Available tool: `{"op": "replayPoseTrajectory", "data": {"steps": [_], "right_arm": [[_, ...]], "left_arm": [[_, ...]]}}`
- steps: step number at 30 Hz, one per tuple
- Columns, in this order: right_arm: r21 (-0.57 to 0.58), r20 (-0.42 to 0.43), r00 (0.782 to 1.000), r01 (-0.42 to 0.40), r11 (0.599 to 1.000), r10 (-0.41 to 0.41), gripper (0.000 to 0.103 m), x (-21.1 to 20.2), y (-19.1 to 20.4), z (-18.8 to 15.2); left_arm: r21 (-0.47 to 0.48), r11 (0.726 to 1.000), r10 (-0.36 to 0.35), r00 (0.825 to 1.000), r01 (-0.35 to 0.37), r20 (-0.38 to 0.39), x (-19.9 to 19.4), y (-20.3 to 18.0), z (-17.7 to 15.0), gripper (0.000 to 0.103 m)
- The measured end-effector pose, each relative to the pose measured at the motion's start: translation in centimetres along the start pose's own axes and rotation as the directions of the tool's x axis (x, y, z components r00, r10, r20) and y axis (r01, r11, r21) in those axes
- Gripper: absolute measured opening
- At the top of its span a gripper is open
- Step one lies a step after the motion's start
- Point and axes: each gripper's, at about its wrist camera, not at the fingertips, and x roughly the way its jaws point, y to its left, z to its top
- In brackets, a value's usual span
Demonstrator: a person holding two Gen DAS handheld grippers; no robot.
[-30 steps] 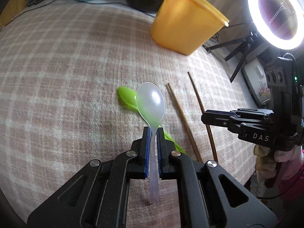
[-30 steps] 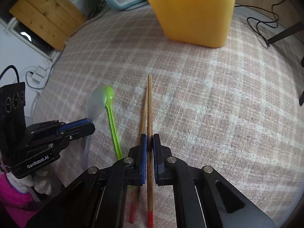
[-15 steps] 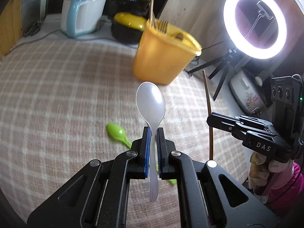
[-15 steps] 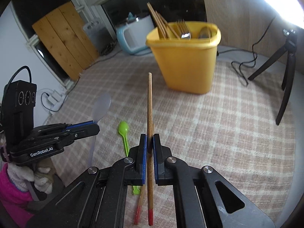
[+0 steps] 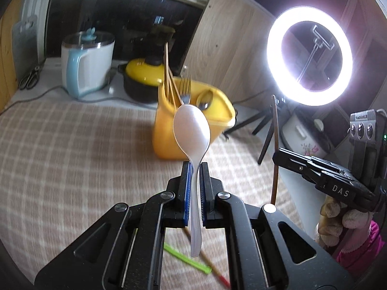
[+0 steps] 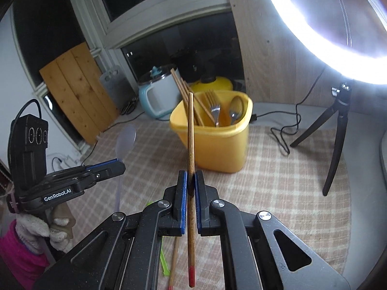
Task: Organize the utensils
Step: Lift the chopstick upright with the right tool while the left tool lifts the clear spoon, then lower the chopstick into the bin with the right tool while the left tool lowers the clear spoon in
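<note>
My left gripper (image 5: 196,166) is shut on the neck of a clear plastic spoon (image 5: 191,130), held above the checked cloth, bowl pointing at the yellow bin (image 5: 167,140). My right gripper (image 6: 191,176) is shut on a wooden chopstick (image 6: 190,133) with a red end, raised and aimed toward the same yellow bin (image 6: 225,149). That bin holds several chopsticks, a fork (image 6: 214,107) and a metal spoon (image 6: 235,107). A green spoon (image 5: 187,258) and a second chopstick (image 6: 174,261) lie on the cloth below the grippers. Each gripper shows in the other's view: the right gripper (image 5: 275,157), the left gripper (image 6: 122,165).
A lit ring light (image 5: 309,55) on a black tripod (image 6: 336,149) stands at the right with a cable on the cloth. Behind the bin are a blue-white kettle (image 5: 84,67) and a yellow-lidded pot (image 5: 142,82). Scissors (image 5: 29,79) lie far left.
Both grippers rose off the cloth and tilted up, carrying the clear spoon and one chopstick. The green spoon and the other chopstick stayed on the cloth and dropped low in view.
</note>
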Motion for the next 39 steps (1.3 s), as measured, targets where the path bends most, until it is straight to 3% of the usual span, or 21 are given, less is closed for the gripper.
{"op": "replayPoseTrajectory", "data": {"steps": [18, 30, 39], "right_arm": [[-0.043, 0.129, 0.989, 0.073, 0.996, -0.067, 0.005, 1.2, -0.7, 8.5], [-0.038, 0.147, 0.985, 0.099, 0.994, -0.092, 0.005, 2.5, -1.6, 11.0], [-0.035, 0.166, 0.980, 0.122, 0.992, -0.114, 0.005, 3.7, -1.8, 12.8]], "left_arm": [[0.011, 1.000, 0.027, 0.991, -0.028, 0.134, 3.1, 0.6, 9.8, 0.005], [0.048, 0.998, 0.040, 0.987, -0.048, 0.154, 5.2, 0.9, 12.1, 0.005], [0.017, 1.000, 0.012, 0.989, -0.015, 0.148, 7.0, 1.7, 14.1, 0.005]]}}
